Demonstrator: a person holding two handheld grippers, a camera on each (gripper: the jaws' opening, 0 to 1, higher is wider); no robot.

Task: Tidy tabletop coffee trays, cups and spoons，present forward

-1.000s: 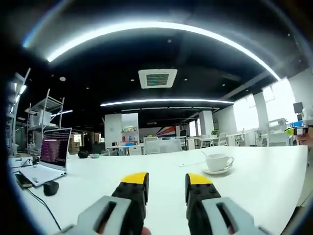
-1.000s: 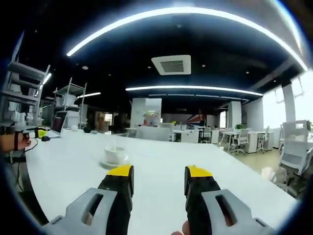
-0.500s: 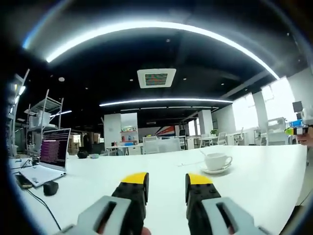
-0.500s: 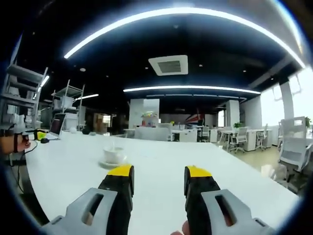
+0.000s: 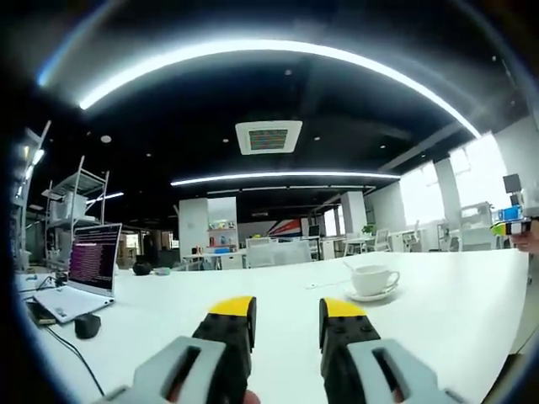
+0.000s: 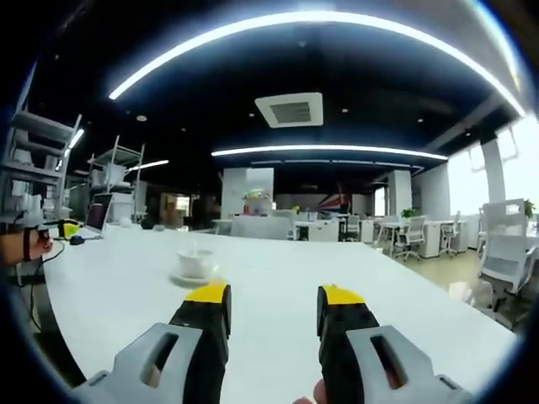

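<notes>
While my left gripper (image 5: 286, 316) hovered with jaws apart and empty, I saw the white cup (image 5: 374, 277) on its saucer (image 5: 371, 295) ahead to the right, handle pointing right. My right gripper (image 6: 271, 305), likewise parted and empty, faced the cup (image 6: 195, 263). My left gripper view added a laptop (image 5: 82, 278) and mouse (image 5: 88, 323).

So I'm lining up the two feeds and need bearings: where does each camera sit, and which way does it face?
Left gripper view: rides the left gripper, low over the white table, facing the cup on its saucer, laptop at left; own open jaws show.
Right gripper view: rides the right gripper, facing along the table, cup ahead-left; own open jaws show.
Shared: the cup, the table, and each gripper at the other view's edge.
</notes>
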